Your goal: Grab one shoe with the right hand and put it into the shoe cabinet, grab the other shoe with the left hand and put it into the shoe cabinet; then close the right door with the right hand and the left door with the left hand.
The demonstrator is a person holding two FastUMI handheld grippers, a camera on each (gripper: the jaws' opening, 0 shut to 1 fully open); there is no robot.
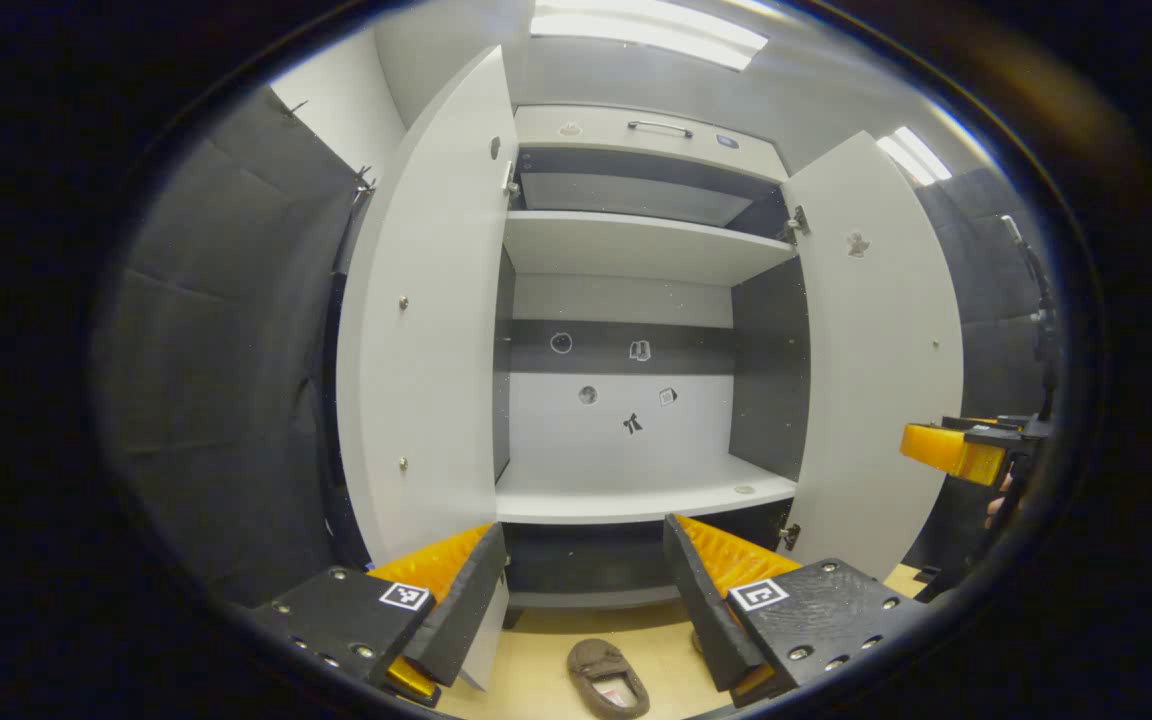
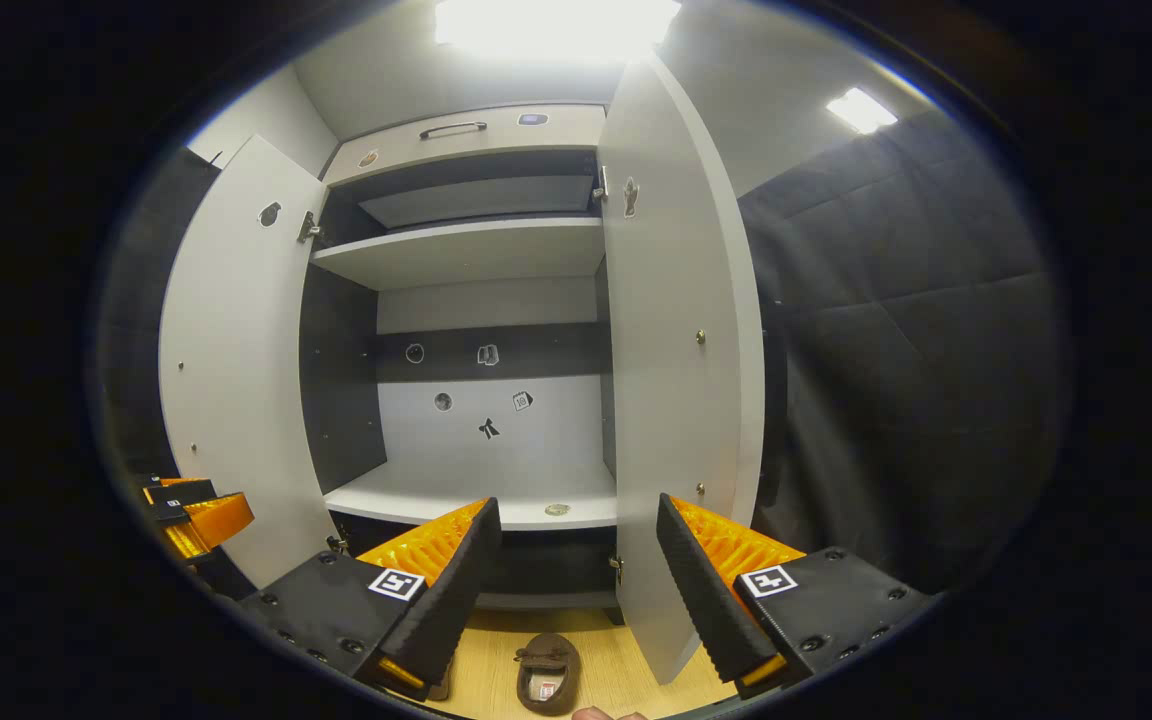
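Before the cabinet (image 1: 636,300), both doors swung wide, left gripper (image 1: 586,590) and right gripper (image 2: 576,580) hover spread, empty; a shoe (image 1: 608,678) lies on the floor (image 2: 626,670) below them.

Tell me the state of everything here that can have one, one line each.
Shoe cabinet: open, shelves bare.
Left door: swung open.
Right door: swung open.
Shoe: on the floor before the cabinet, not gripped.
Left gripper: jaws open, holding nothing.
Right gripper: jaws open, holding nothing.
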